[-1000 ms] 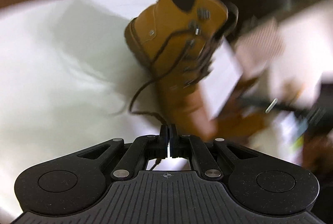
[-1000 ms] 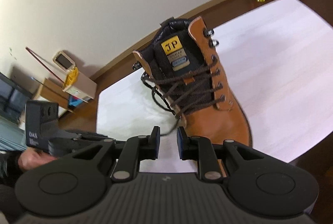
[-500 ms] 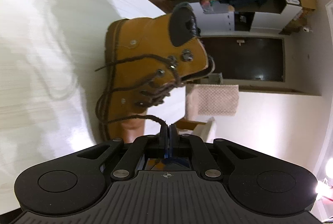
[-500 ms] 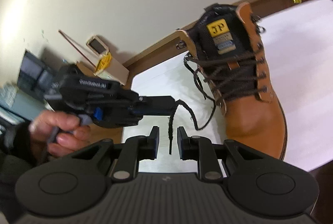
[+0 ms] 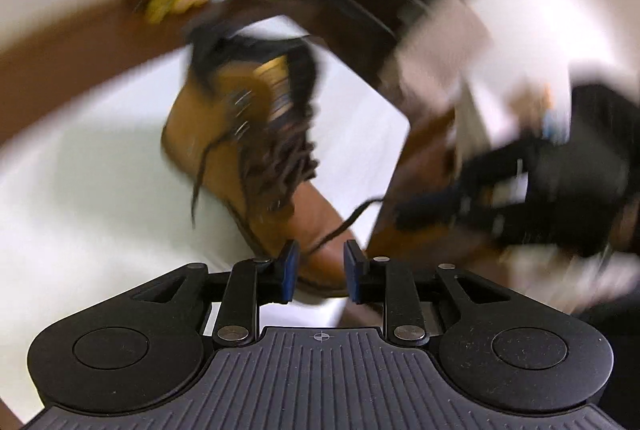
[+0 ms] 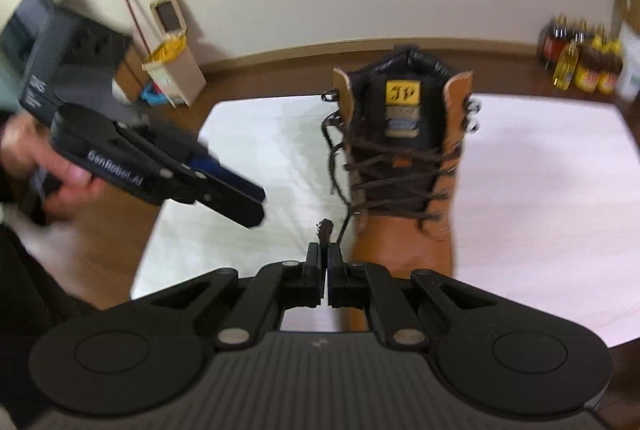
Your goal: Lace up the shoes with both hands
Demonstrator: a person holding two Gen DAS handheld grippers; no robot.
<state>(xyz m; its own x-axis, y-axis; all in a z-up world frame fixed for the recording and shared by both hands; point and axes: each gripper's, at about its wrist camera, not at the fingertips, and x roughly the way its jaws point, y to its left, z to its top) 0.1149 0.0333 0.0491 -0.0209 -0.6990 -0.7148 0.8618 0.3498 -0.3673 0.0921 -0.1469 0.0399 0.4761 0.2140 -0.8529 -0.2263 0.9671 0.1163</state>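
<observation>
A tan lace-up boot (image 6: 404, 242) with dark brown laces stands on a white mat (image 6: 540, 190), toe toward me. My right gripper (image 6: 324, 258) is shut on the end of the left lace (image 6: 325, 230), whose tip sticks up above the pads. My left gripper (image 6: 248, 202), held in a hand (image 6: 60, 186), hovers left of the boot. In the blurred left wrist view the boot (image 5: 248, 134) lies ahead and my left gripper (image 5: 318, 270) has its jaws opening. The lace (image 5: 344, 226) runs loosely across the gap without being pressed, up to the right gripper (image 5: 404, 214).
Bottles (image 6: 580, 62) stand on the wooden floor at the back right. A small bin (image 6: 172, 58) with a yellow liner sits by the wall at the back left. The mat's edge (image 6: 180, 198) runs just left of the boot.
The left gripper held the lace end shut and now stands apart with it let go. The right gripper, open before, has shut on that lace end and rolled upright.
</observation>
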